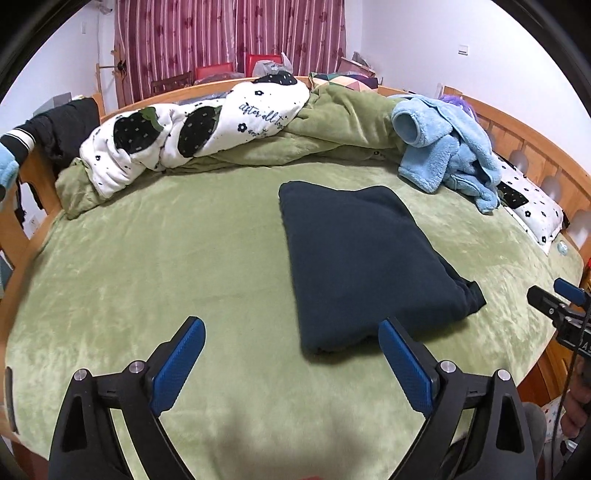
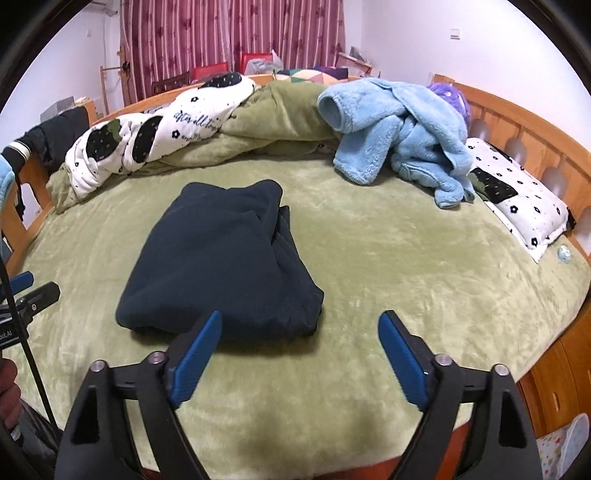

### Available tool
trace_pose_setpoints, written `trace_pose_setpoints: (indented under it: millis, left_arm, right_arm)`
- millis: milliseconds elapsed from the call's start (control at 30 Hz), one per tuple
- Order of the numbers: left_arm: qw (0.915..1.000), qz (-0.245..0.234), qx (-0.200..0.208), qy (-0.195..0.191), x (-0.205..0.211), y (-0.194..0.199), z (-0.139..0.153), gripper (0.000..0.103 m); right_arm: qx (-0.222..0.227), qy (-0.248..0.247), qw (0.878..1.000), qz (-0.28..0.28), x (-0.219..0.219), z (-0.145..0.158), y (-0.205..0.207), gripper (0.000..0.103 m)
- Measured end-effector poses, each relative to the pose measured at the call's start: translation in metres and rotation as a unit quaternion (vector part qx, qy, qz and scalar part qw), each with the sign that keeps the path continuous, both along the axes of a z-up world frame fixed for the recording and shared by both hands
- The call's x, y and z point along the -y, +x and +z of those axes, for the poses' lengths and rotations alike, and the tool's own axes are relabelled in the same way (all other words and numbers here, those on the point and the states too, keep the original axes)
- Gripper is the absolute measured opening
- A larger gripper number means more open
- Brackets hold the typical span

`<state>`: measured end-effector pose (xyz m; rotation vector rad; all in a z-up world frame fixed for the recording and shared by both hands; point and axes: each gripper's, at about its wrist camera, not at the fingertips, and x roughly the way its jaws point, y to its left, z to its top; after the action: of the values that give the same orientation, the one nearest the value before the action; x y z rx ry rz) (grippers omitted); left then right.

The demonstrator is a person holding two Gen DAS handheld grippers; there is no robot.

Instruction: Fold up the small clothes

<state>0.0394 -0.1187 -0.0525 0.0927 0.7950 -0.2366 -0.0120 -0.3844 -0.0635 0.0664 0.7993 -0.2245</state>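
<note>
- Dark knit garment (image 1: 365, 266), folded into a thick rectangle, lies on the plush green bed cover (image 1: 166, 258).
- Left gripper (image 1: 291, 363) and right gripper (image 2: 299, 354) both gape wide, empty, above the cover.

Home bedrm: bed (image 1: 221, 258), curtains (image 1: 229, 33).

A folded cloth (image 1: 354, 258) lies flat in the middle of the bed (image 1: 166, 258). Behind it, along the far side of the bed, a blanket (image 1: 332, 122) is bunched up in a long heap. A quilt (image 1: 192, 129) lies on the left part of that heap. A fluffy garment (image 2: 399, 129) sits in a pile to the right of the heap. A pillow (image 2: 517, 199) lies just right of that pile, by the headboard (image 2: 535, 133). Curtains (image 2: 236, 37) hang behind the bed. The left gripper (image 1: 291, 354) and the right gripper (image 2: 299, 350) are above the near side of the bed, in front of the folded cloth and not touching it.
</note>
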Motion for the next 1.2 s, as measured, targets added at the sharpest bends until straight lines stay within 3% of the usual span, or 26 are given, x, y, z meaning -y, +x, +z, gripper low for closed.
trace_pose_setpoints:
  millis: [533, 1200]
  left_arm:
    - [0.9993, -0.006, 0.035, -0.011, -0.014, -0.056, 0.039, 0.096]
    - [0.9989, -0.003, 0.044, -0.012, -0.019, -0.074, 0.049, 0.096]
  right_arm:
    - [0.030, 0.001, 0.999, -0.031, -0.004, 0.044, -0.057, 0.095]
    - [0.045, -0.013, 0.998, -0.037, -0.009, 0.062, -0.082, 0.095]
